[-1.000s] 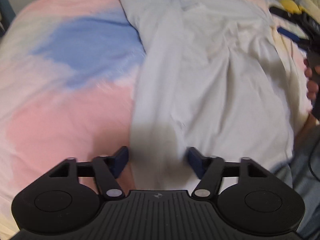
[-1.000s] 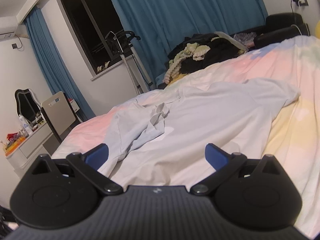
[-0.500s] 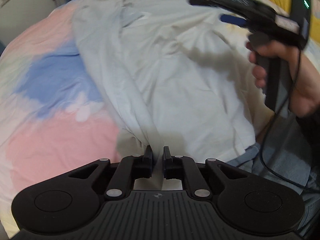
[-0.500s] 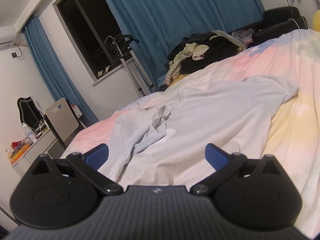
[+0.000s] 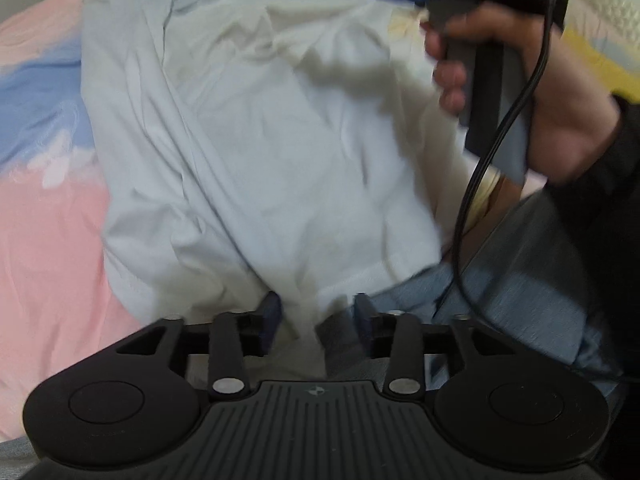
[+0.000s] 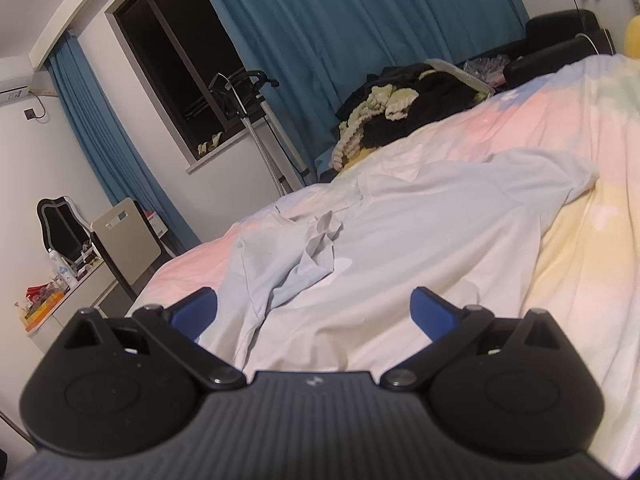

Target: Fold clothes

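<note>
A pale blue-white shirt (image 5: 280,152) lies spread and creased on the pastel bed cover (image 5: 48,240). Its near hem is bunched at the bed's edge. My left gripper (image 5: 317,314) points down at that hem. Its jaws are opening, and a fold of the hem lies loose between the blue pads (image 5: 272,314) without being pinched. My right gripper (image 6: 314,312) hovers over the shirt (image 6: 420,264) from the other side, open wide with nothing between its fingers. In the left wrist view a hand (image 5: 540,100) holds the right gripper at the upper right.
A black cable (image 5: 472,184) hangs from the right gripper's handle. The person's grey trouser leg (image 5: 520,280) sits at the bed edge. Dark clothes (image 6: 408,108) are piled at the far side of the bed. A chair (image 6: 128,240) and a cluttered dresser (image 6: 60,296) stand left.
The left gripper shut on the shirt's hem and drew it toward the near bed edge, and now its jaws have parted again. The right gripper stays open and in place.
</note>
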Demonstrator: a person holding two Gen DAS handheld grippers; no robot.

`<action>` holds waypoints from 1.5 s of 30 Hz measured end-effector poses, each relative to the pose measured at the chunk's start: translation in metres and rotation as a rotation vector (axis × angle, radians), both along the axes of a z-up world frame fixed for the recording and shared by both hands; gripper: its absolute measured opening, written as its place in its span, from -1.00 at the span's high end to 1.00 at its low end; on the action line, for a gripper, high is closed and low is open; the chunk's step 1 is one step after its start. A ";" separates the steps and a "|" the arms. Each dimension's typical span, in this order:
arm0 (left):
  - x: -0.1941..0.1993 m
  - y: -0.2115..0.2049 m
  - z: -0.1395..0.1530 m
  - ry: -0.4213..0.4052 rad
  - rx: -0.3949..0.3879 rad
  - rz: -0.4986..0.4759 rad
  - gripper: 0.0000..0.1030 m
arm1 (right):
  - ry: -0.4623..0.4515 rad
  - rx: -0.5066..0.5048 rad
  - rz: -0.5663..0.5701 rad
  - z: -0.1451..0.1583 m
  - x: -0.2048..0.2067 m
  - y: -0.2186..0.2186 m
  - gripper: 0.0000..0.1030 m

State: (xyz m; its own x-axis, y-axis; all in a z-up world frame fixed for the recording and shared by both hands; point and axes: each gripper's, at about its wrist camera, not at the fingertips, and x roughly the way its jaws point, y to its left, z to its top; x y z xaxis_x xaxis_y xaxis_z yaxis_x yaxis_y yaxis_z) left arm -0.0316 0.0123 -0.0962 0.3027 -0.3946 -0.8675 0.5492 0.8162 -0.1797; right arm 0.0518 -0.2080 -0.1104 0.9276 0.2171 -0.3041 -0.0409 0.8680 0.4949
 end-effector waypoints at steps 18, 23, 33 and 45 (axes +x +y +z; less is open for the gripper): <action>0.107 -0.015 0.033 -0.536 -0.166 0.279 -0.69 | -0.075 -0.187 -0.078 0.019 -0.007 -0.018 -1.00; 0.120 0.002 0.006 -0.537 -0.193 0.378 -0.72 | -0.050 -0.227 -0.073 0.010 0.002 -0.012 -1.00; 0.131 0.011 -0.037 -0.442 -0.195 0.458 -0.74 | -0.026 -0.234 -0.044 0.003 0.018 0.001 -1.00; 0.120 0.010 -0.037 -0.487 -0.167 0.444 -0.77 | -0.027 -0.168 -0.125 0.004 0.034 -0.025 -1.00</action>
